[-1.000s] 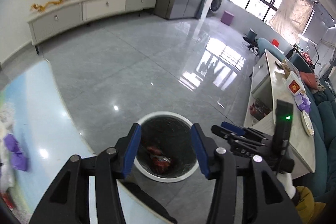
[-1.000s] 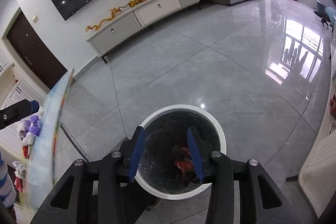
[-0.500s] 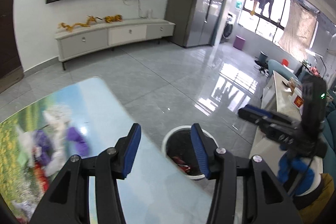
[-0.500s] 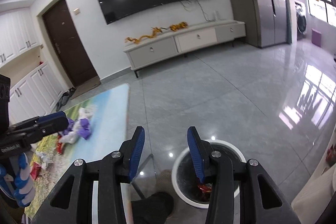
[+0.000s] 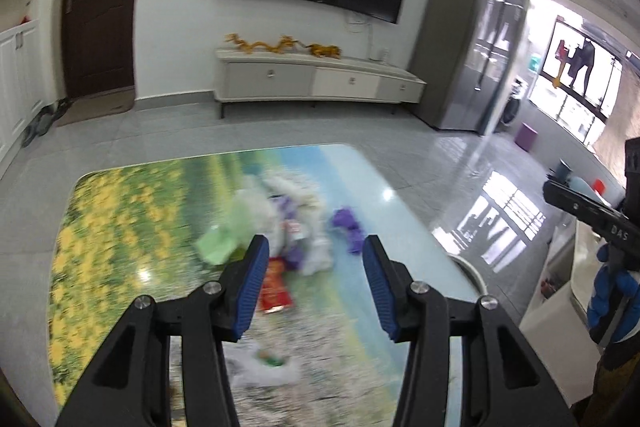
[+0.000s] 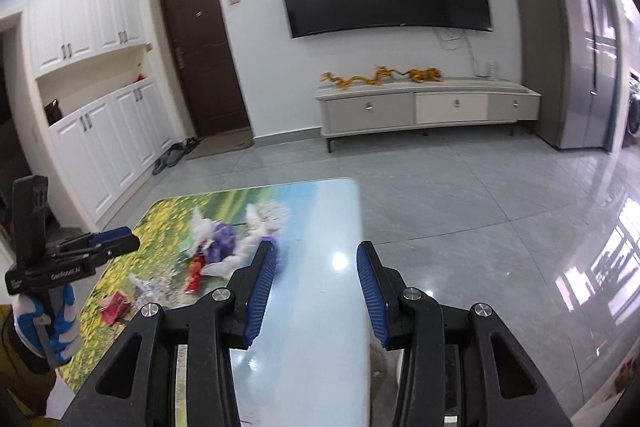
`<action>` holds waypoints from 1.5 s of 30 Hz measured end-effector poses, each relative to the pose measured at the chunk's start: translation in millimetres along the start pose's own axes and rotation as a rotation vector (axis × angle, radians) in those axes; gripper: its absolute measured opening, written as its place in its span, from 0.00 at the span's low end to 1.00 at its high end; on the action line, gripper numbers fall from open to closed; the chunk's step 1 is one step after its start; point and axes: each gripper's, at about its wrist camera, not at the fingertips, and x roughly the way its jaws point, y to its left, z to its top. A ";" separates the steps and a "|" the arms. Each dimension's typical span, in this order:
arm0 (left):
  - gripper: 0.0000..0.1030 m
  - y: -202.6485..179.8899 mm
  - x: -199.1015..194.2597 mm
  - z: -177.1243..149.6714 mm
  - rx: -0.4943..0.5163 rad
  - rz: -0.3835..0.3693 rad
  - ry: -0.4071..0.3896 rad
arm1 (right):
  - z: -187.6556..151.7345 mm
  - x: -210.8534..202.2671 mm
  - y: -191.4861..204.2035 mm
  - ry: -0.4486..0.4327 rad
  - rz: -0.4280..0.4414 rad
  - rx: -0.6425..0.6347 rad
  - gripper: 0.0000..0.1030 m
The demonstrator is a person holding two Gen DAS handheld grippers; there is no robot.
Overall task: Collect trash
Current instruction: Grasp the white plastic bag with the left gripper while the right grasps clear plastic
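Left wrist view: left gripper [image 5: 314, 285] empty, fingers [image 5: 252, 285] spread wide, hovering over the near part of the counter [image 5: 116, 227]. Trash pile [image 5: 288, 227] heaped at the counter's middle, blurred: white crumpled tissue, a green scrap [image 5: 216, 247], purple wrappers [image 5: 349, 227], a red snack packet [image 5: 274, 289] lying just beyond and between the fingers. One more pale crumpled piece [image 5: 264, 369] nearer the camera. White bin rim [image 5: 472, 269] barely showing past the counter's right edge, on the floor. Right gripper at the far right edge, aloft.

Right wrist view: right gripper [image 6: 316, 289] likewise empty, fingers [image 6: 262, 287] apart, poised above the bare blue strip of counter [image 6: 320, 327], trash pile [image 6: 236, 239] off to its left. Another red packet [image 6: 114, 307] near the counter's left edge. Left gripper [image 6: 96, 247] visible at far left.

Step in hand, by judgement: reaching for the next piece. Next move: lower the left gripper onto the red snack packet, straddle it, close, then carry to the bin. Thin flat wrappers likely to slip, so a low, flush approach needed.
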 end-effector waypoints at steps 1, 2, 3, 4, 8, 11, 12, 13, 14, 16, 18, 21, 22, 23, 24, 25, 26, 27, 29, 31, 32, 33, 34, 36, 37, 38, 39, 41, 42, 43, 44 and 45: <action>0.42 10.4 -1.5 -1.0 -0.011 0.015 0.004 | 2.3 8.6 8.7 0.011 0.021 -0.016 0.39; 0.41 21.8 -2.2 -1.5 -0.024 0.028 0.010 | 4.3 17.4 17.3 0.021 0.042 -0.032 0.38; 0.39 31.5 -0.3 0.2 -0.038 0.034 0.019 | 6.4 28.8 26.2 0.033 0.065 -0.049 0.37; 0.37 38.7 2.0 -0.2 -0.049 0.032 0.028 | 6.6 35.5 32.1 0.041 0.080 -0.058 0.36; 0.34 50.9 22.3 4.6 -0.081 -0.007 0.080 | 5.2 83.4 54.2 0.102 0.162 -0.069 0.33; 0.31 50.6 47.7 10.0 -0.097 -0.060 0.137 | -0.4 117.4 63.1 0.155 0.212 -0.071 0.32; 0.30 48.9 57.8 12.0 -0.096 -0.074 0.155 | -3.4 131.9 65.0 0.178 0.227 -0.072 0.32; 0.30 46.3 65.7 14.1 -0.094 -0.080 0.168 | -7.9 137.6 64.9 0.192 0.237 -0.071 0.32; 0.30 43.1 74.6 16.4 -0.092 -0.083 0.182 | -11.4 151.9 65.3 0.215 0.252 -0.068 0.32; 0.30 39.1 94.0 20.3 -0.091 -0.076 0.209 | -19.7 175.0 64.3 0.256 0.276 -0.056 0.32; 0.30 38.3 114.1 23.9 -0.090 -0.053 0.232 | -26.5 192.6 61.5 0.286 0.292 -0.040 0.32; 0.30 43.5 138.0 29.3 -0.111 -0.033 0.264 | -35.0 218.7 59.1 0.324 0.324 -0.017 0.32; 0.30 44.9 143.4 29.9 -0.117 -0.030 0.271 | -36.5 227.0 59.7 0.334 0.338 -0.013 0.32; 0.30 45.8 149.5 29.8 -0.118 -0.024 0.280 | -37.7 231.5 61.0 0.339 0.344 -0.013 0.32; 0.30 46.2 153.3 30.1 -0.118 -0.019 0.287 | -38.2 237.3 62.4 0.344 0.352 -0.014 0.32; 0.30 47.3 157.2 29.0 -0.119 -0.014 0.296 | -38.0 241.0 62.9 0.349 0.357 -0.014 0.32; 0.30 48.5 161.0 27.4 -0.122 -0.010 0.307 | -38.2 245.9 63.6 0.356 0.362 -0.015 0.32; 0.30 49.9 163.6 25.1 -0.129 -0.010 0.314 | -39.0 250.7 65.2 0.365 0.365 -0.016 0.32; 0.13 52.5 166.3 20.8 -0.145 -0.021 0.324 | -41.8 258.0 67.4 0.380 0.379 -0.011 0.32; 0.05 54.5 165.1 17.8 -0.162 -0.034 0.325 | -44.0 260.9 68.5 0.384 0.395 -0.001 0.31; 0.04 55.2 162.3 15.3 -0.169 -0.037 0.319 | -44.8 260.8 68.9 0.386 0.399 0.001 0.30; 0.02 56.0 158.5 13.6 -0.174 -0.039 0.311 | -45.3 260.4 69.3 0.387 0.405 0.003 0.28; 0.02 56.3 155.0 12.9 -0.179 -0.041 0.305 | -45.9 259.2 69.1 0.387 0.408 0.005 0.27; 0.01 56.8 144.2 12.7 -0.188 -0.049 0.283 | -46.4 256.5 67.9 0.390 0.415 0.007 0.25; 0.01 56.9 139.0 12.0 -0.189 -0.051 0.274 | -47.8 254.3 67.6 0.391 0.421 0.008 0.24; 0.01 57.0 132.5 11.0 -0.190 -0.052 0.264 | -48.7 252.3 68.8 0.392 0.424 0.008 0.24; 0.01 57.1 125.3 11.0 -0.188 -0.051 0.252 | -50.0 249.3 69.8 0.390 0.426 0.007 0.23; 0.01 57.2 112.2 9.8 -0.182 -0.044 0.232 | -52.7 242.2 70.0 0.387 0.434 0.010 0.22; 0.01 57.0 104.3 8.5 -0.179 -0.039 0.221 | -54.0 237.9 70.6 0.382 0.436 0.010 0.22; 0.01 57.5 97.9 8.4 -0.178 -0.038 0.213 | -55.2 230.9 69.9 0.373 0.444 0.010 0.22; 0.01 57.9 91.1 7.9 -0.178 -0.036 0.202 | -55.2 225.9 70.1 0.366 0.449 0.011 0.22; 0.01 57.4 82.1 7.1 -0.177 -0.035 0.189 | -55.2 218.6 68.8 0.356 0.454 0.014 0.22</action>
